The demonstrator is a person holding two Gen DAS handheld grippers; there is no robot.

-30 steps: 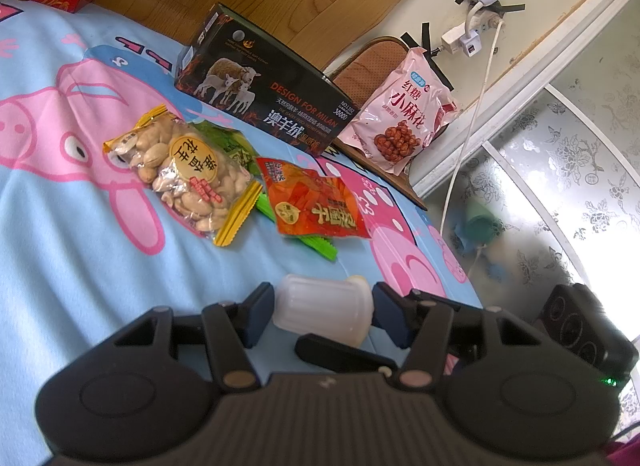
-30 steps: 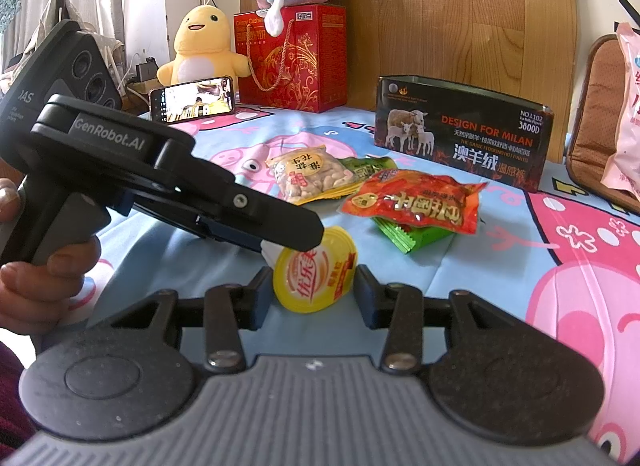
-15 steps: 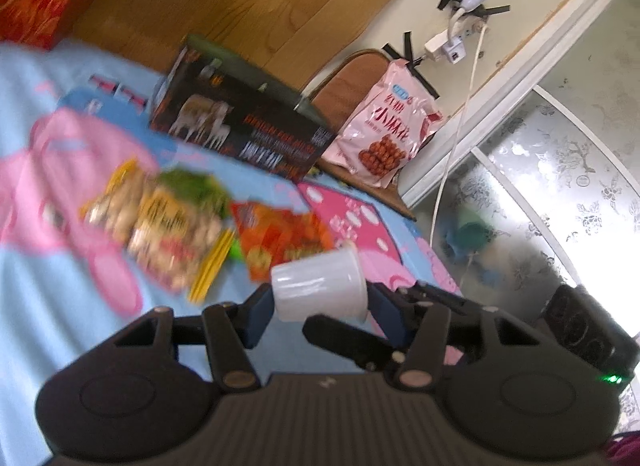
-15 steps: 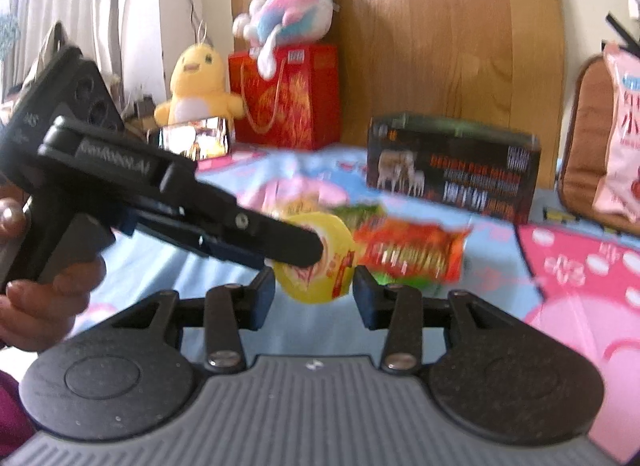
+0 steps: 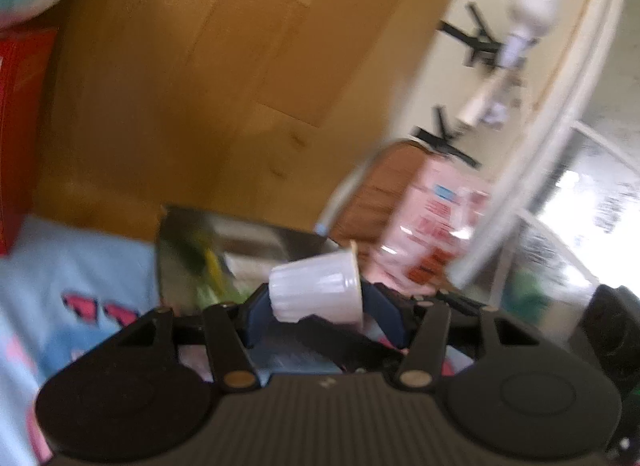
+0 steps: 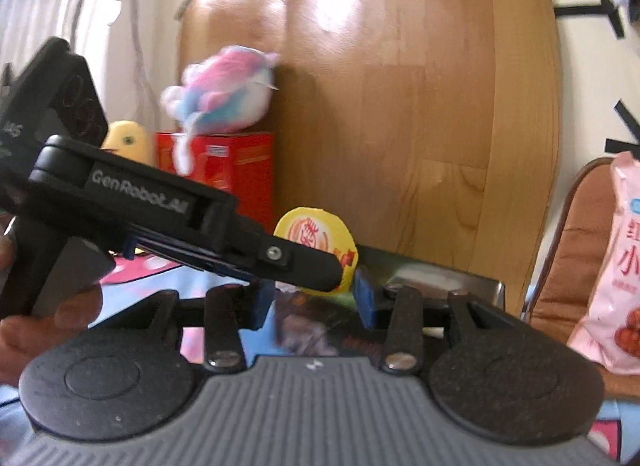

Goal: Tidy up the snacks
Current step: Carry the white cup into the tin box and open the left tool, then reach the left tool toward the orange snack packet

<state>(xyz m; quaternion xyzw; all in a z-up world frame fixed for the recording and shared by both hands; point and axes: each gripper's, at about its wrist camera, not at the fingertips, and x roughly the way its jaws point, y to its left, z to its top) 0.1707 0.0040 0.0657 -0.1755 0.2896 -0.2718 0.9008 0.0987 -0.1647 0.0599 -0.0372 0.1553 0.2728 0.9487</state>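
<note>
Nearest, both views: jelly cup (image 5: pixel 320 288) up in the air, pinched from two sides at once. Left gripper (image 5: pixel 324 306) has its blue pads on the ribbed white body; right gripper (image 6: pixel 314 298) closes on it from the other direction, w/ the yellow foil lid facing its camera. Neither is spread wide, neither pressed fully together; both pinch the cup.

Just behind: dark tin box (image 5: pixel 240 242), open top toward the cup. Looks like the target bin.

Progress, my read: early-mid. Something green/yellow already sits inside the box, too blurred to name. Cup not yet in. Pink snack bag (image 6: pixel 616 266) on the chair (image 6: pixel 568 250) looks untouched.

View diffs: left wrist shows the box interior + cup's side wall; right wrist doesn't. Right wrist shows the lid print, the person's hand (image 6: pixel 44 326) on the left gripper's handle, red gift box (image 6: pixel 236 169), plush toy (image 6: pixel 224 89).
</note>
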